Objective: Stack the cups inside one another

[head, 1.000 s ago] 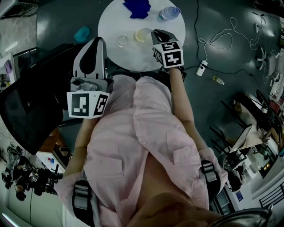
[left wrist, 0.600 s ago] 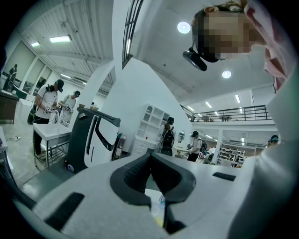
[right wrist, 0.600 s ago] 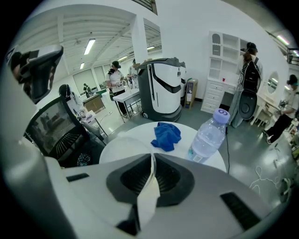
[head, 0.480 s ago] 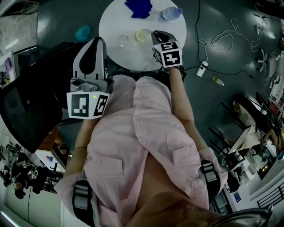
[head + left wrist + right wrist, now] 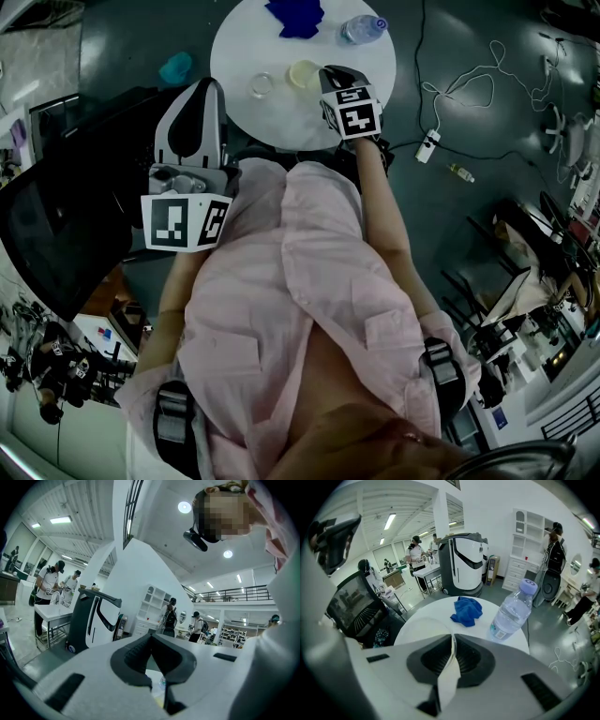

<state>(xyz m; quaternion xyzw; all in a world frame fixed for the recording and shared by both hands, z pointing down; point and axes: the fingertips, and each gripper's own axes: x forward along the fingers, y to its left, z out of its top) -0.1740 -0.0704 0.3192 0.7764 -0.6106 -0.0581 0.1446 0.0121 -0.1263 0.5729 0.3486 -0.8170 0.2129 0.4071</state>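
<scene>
Right, my right gripper [image 5: 330, 73] is tilted down over the round white bench [image 5: 281, 120]. Its jaws are clamped on the thin wall of the pale cup [image 5: 302, 73], one pad inside the rim and one outside, as the right gripper view shows [image 5: 453, 651]. The cup's translucent wall [image 5: 449, 677] runs straight up between the pads. I cannot tell whether its base rests on the bench or hangs just clear of it.

The clear cup [image 5: 260, 86] stands upright just beside the pale one, towards my left side, and the two are apart. The blue cloth [image 5: 296, 17] and the water bottle [image 5: 361, 28] lie further across the bench, out of the way.

My left gripper [image 5: 208, 89] is held level, short of the bench, with its jaws together on nothing.

As I judge it, the step in hand is carrying the pale cup over the clear one and dropping it in. To do that well I should:
- lift enough for the base to clear the other rim
- keep the cup upright
- centre it over the mouth before lowering

A grip on one wall lets the cup swing, so I should move slowly. The light clear cup could tip if nudged on its rim, and my free gripper could steady it.
</scene>
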